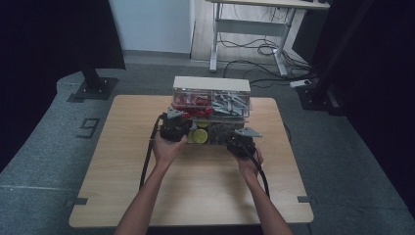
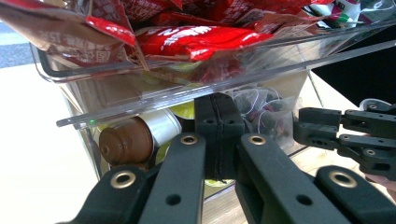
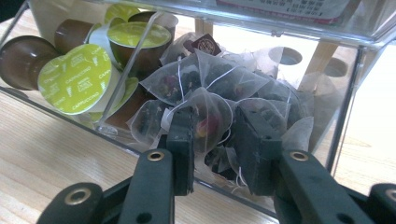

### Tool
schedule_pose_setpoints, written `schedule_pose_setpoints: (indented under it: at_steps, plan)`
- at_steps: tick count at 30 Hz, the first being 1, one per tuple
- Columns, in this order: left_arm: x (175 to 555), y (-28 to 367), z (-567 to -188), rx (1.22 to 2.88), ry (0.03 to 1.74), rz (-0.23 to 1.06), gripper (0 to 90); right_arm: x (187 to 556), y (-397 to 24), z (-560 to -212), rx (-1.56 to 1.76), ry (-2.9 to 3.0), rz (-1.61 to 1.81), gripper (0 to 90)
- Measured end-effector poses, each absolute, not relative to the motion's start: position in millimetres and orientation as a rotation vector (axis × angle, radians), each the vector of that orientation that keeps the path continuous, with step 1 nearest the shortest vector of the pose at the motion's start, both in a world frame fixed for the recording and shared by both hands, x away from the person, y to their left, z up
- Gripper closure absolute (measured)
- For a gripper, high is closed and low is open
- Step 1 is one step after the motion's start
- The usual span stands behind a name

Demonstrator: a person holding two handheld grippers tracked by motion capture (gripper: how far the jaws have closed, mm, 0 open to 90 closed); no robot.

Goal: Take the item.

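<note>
1. Right tongs point(image 3: 219, 140) sit partly spread at the near lower tray of the clear organiser point(image 1: 211, 105), far middle of the surface point(image 1: 122, 161); a tea bag point(image 3: 205, 116) lies between the jaws, and I can't tell if they pinch it.
2. That mesh bag looks feather-light, soft and crushable. I'd grip a corner or the gathered top.
3. Left tongs point(image 2: 218, 135) are pressed flat together on nothing, nosing under the upper tray.
4. The left gripper view shows red sachets point(image 2: 196, 39) above; the right one shows green-lidded capsules point(image 3: 77, 77).
</note>
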State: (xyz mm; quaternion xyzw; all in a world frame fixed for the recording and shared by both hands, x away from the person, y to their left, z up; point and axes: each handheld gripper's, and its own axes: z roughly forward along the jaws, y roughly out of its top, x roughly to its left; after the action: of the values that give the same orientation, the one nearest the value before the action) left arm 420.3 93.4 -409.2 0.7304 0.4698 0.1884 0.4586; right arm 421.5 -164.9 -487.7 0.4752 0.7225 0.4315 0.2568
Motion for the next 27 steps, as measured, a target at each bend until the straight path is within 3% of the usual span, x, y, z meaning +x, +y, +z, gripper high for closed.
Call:
schedule_pose_setpoints:
  at_steps: [14, 21, 27]
  plan:
    - [420.8, 92.8, -409.2, 1.794, 1.155, 0.461, 90.0, 434.7, -160.7, -486.8, 1.288, 1.954, 1.131, 67.9]
    - [420.6, 92.9, -409.6, 1.796, 1.155, 0.46, 90.0, 434.9, -161.0, -486.1, 1.254, 1.981, 1.157, 86.4]
    - [420.1, 92.8, -409.6, 1.802, 1.153, 0.467, 90.0, 432.2, -162.0, -482.8, 1.228, 1.999, 1.165, 88.8]
